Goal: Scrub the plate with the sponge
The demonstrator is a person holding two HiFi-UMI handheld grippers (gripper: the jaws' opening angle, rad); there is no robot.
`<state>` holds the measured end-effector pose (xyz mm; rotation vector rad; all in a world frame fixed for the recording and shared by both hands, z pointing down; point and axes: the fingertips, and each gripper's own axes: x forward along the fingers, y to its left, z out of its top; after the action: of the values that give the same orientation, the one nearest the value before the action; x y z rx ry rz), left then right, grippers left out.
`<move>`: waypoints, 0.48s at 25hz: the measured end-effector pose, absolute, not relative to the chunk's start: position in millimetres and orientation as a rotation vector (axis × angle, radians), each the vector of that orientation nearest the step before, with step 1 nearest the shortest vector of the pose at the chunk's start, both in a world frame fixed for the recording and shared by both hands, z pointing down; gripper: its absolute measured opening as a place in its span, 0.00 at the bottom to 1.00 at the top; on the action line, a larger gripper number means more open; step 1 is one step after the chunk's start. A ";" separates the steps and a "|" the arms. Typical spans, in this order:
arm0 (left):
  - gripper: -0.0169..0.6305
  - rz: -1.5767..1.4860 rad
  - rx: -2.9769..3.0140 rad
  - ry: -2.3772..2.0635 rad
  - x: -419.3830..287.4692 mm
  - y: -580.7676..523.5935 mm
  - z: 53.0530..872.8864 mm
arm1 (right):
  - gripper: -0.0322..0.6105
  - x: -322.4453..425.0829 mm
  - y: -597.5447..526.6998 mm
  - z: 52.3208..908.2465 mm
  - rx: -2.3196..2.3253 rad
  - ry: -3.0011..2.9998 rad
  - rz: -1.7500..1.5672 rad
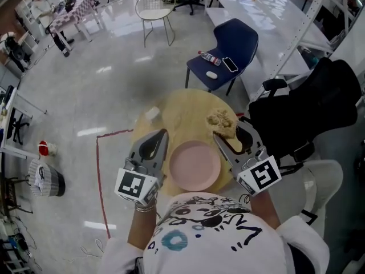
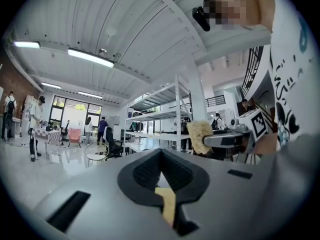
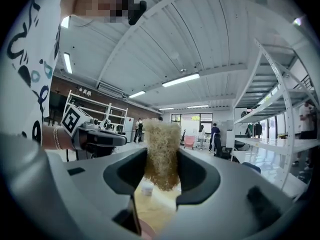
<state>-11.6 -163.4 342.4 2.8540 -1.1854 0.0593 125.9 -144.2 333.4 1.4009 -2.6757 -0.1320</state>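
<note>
Right tool [image 1: 228, 128] holds the sponge [image 3: 161, 154] near the pink plate [image 1: 194, 165].
The right tool is clamped on the yellowish sponge, which stands upright between its jaws, just beyond the plate's right edge. The plate lies on the near side of the round wooden table [image 1: 182, 110], between both tools. The left tool [image 1: 164, 133] has its jaws together and is empty, just left of the plate.

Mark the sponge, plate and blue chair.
sponge [image 3: 161, 154]: right gripper view, middle of its fibres.
plate [image 1: 195, 165]: head view, bare centre.
blue chair [image 1: 236, 37]: head view, backrest.
</note>
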 end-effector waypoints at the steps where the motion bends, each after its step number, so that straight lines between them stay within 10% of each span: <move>1: 0.05 0.059 2.851 -1.182 -10.5 -163.2 342.9 | 0.34 127.3 -144.0 333.3 1.402 -2.664 -0.141; 12: 0.05 0.068 2.848 -1.141 -0.1 -161.3 347.3 | 0.33 133.0 -143.3 330.8 1.400 -2.648 -0.164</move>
<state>-0.1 -161.3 347.3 2.8479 -1.1410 0.0681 133.0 -143.3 330.8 1.3997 -2.6484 -0.1637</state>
